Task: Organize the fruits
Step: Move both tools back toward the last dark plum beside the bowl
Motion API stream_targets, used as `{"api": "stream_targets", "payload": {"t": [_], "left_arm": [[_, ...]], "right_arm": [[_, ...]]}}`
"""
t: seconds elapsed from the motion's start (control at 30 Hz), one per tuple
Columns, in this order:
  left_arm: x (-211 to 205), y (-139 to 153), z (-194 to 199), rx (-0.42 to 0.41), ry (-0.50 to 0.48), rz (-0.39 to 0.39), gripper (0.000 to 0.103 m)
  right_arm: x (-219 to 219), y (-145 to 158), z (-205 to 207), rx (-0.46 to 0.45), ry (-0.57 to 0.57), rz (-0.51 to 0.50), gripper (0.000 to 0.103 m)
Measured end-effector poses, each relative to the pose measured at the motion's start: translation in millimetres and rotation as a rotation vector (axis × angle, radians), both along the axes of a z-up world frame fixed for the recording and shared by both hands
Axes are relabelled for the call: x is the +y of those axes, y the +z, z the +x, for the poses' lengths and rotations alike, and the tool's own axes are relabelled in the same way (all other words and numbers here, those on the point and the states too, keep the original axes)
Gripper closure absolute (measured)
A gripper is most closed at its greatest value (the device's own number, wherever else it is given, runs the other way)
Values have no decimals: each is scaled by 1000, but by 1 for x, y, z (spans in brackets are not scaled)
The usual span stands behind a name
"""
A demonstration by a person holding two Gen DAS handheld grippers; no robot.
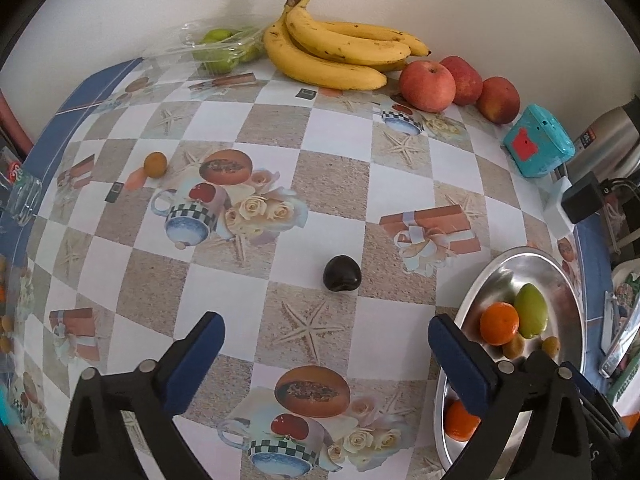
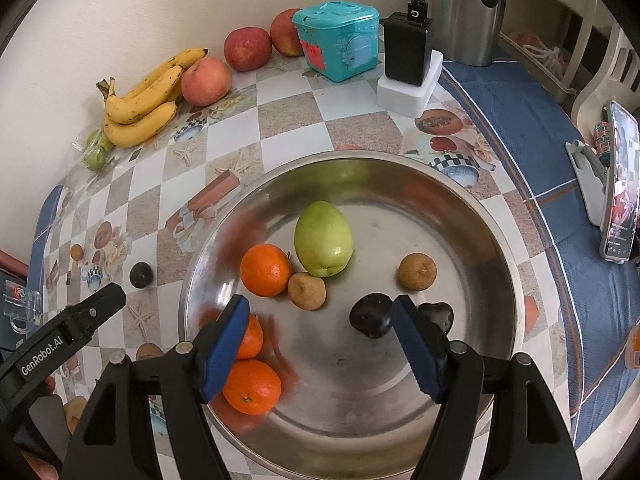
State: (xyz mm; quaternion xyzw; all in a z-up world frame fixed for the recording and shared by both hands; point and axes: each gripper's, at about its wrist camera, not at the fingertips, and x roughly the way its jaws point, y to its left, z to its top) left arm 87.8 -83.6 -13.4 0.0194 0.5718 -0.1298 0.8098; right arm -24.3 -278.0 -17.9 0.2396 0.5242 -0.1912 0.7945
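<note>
One dark fruit (image 1: 342, 273) is still lying loose on the desk (image 1: 332, 148), out in the open on the checkered cloth, ahead of my left tool (image 1: 326, 330) and a little left of the steel bowl (image 1: 472, 292). I am holding the left tool released, its blue pads spread wide with nothing between them, and I am lining it up on that fruit. It is looking small, glossy and heart-shaped, so I am judging it light but slippery and probably soft enough to bruise; I am planning to close gently across its widest part, pads on the two rounded flanks, not on the notched end. My right tool (image 2: 320, 312) is hovering over the bowl, also released and carrying nothing, with a dark fruit in the bowl (image 2: 370, 315) just inside its right pad and a second one half hidden behind that pad. An orange (image 2: 265, 269), a green fruit (image 2: 323, 239) and small brown fruits (image 2: 417, 271) are already sitting there too. Another small brown fruit (image 1: 155, 164) is waiting far left on the desk, while bananas (image 1: 332, 46) and apples (image 1: 427, 86) are resting against the wall.
</note>
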Motion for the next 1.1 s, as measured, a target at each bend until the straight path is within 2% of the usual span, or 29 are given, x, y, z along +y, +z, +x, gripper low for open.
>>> {"api": "stream_targets", "payload": {"t": [0.13,0.17,0.2,0.27,0.57,0.8,1.1], "left_arm": [[1,0,0,-7,6,11,0],[1,0,0,-10,6,16,0],[1,0,0,-14,7,24,0],[1,-1,0,-16,8,36,0],[0,-1,0,-17,-4,34,0],[7,4,2,-49,-3,62,0],[36,17,15,-115,18,113,0]], "right_arm": [[1,0,0,-4,3,-5,28],[1,1,0,-9,2,-7,24],[1,1,0,-11,1,-10,9],[2,2,0,-19,2,-21,4],[4,4,1,-31,12,-37,4],[10,6,3,-53,34,-44,4],[33,8,17,-71,105,-30,4]]}}
